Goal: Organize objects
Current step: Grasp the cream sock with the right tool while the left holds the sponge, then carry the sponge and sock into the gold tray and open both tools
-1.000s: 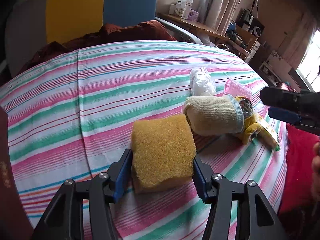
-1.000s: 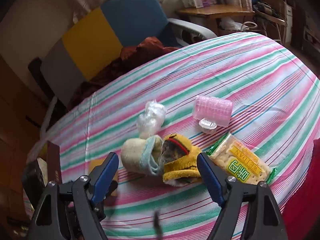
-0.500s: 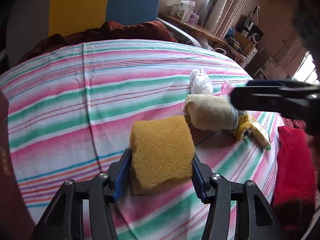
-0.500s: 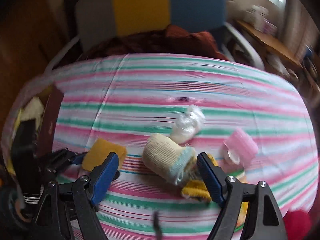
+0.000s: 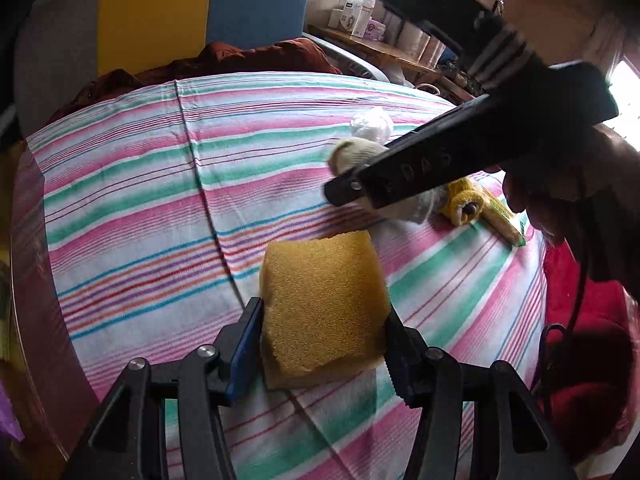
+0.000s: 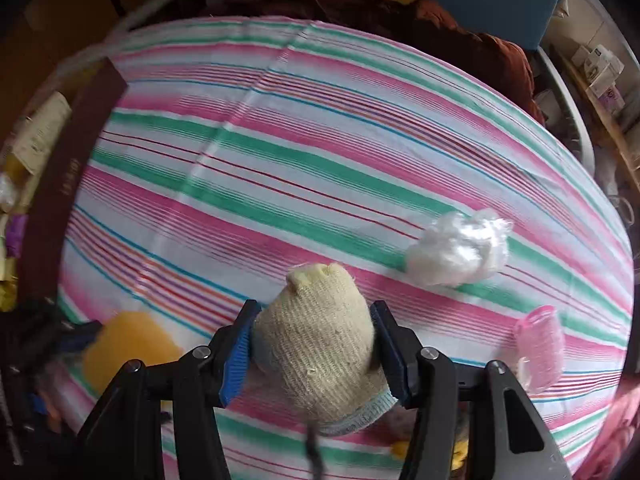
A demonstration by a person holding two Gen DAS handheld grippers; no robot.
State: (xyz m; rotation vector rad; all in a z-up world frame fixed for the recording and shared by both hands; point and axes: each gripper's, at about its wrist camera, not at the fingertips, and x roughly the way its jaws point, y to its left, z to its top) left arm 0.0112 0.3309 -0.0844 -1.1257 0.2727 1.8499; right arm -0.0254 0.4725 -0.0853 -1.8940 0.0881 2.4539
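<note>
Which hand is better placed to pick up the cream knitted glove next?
Right. The right tongs already straddle the cream glove and are closing on it, while the left tongs are occupied gripping the yellow sponge.

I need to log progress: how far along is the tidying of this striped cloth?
Nothing looks finished. In hand: the left hand-held gripper holds the yellow sponge; the right hand-held gripper is closing around the cream glove. Left on the cloth: crumpled plastic bag, pink roller, yellow glove.

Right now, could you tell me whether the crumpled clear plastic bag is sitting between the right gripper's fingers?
No, the knitted cream glove is between them, and the plastic bag lies apart on the striped cloth.
</note>
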